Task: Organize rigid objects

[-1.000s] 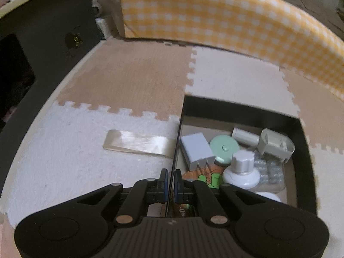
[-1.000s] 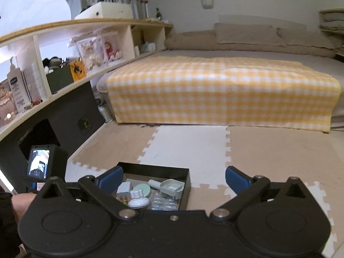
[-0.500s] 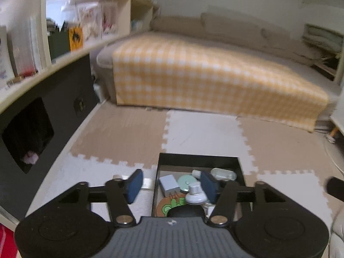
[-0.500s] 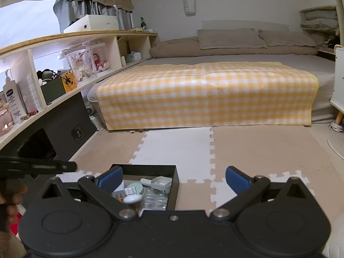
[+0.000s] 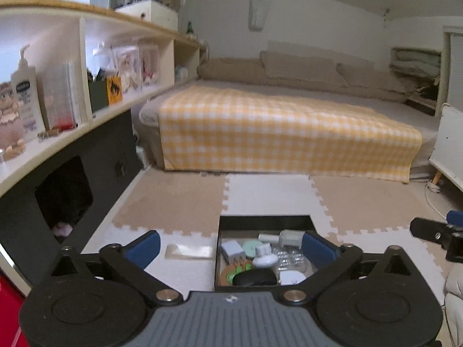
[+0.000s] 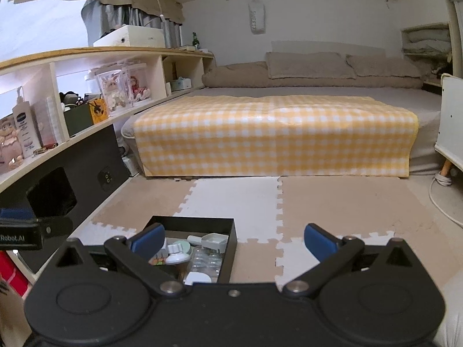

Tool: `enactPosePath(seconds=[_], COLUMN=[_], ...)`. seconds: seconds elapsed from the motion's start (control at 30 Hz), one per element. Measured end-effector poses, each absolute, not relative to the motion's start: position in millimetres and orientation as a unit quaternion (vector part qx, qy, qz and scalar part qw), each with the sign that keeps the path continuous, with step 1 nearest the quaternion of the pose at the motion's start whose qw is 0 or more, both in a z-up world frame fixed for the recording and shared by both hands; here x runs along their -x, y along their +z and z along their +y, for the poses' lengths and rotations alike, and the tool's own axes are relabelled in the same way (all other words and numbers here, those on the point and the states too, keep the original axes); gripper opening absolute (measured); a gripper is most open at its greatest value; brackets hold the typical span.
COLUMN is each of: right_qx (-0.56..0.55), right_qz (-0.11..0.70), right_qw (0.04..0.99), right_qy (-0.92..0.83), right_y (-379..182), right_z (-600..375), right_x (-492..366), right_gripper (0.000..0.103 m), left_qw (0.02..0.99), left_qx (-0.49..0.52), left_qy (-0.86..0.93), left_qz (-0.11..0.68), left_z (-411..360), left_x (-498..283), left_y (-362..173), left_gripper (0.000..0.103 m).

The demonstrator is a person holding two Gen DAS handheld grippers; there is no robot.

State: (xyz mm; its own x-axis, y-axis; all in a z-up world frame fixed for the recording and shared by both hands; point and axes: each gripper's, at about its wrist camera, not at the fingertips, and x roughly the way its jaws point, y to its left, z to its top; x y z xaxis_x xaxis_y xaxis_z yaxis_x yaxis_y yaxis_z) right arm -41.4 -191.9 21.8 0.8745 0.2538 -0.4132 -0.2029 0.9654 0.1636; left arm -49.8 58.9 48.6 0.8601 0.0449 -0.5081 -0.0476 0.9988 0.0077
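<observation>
A black open box (image 5: 264, 219) sits on the foam floor mat and holds several small items: a white adapter (image 5: 231, 251), a green round lid (image 5: 251, 248), a white knob (image 5: 264, 256), a black mouse (image 5: 254, 278) and a clear blister pack (image 5: 289, 258). The box also shows in the right wrist view (image 6: 230, 245). My left gripper (image 5: 228, 247) is open and empty, raised above the box's near side. My right gripper (image 6: 234, 240) is open and empty, raised above the box's right edge.
A clear flat strip (image 5: 189, 251) lies on the mat left of the box. A bed with a yellow checked cover (image 5: 275, 133) stands behind. A long shelf unit (image 5: 72, 110) with bottles and figures runs along the left. A white cabinet (image 6: 451, 124) stands at right.
My left gripper opened off the box's left wall and lifted back and up; its view rose from the floor to the room. My right gripper stayed open and shifted a little.
</observation>
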Motion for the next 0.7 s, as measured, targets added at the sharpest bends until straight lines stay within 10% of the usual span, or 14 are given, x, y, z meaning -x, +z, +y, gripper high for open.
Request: enactPosePath(seconds=[0.7], right_qx=[-0.042], right_qz=[0.207], right_qw=[0.974], right_qy=[0.087], right_y=[18.7], right_z=[-188.1], right_x=[51.3], right_gripper=[0.103], left_qw=[0.971], left_qx=[0.000], left_qy=[0.019], left_qz=[0.238], left_z=[57.4], left_x=[59.4], left_y=[43.6], left_gripper=[0.103])
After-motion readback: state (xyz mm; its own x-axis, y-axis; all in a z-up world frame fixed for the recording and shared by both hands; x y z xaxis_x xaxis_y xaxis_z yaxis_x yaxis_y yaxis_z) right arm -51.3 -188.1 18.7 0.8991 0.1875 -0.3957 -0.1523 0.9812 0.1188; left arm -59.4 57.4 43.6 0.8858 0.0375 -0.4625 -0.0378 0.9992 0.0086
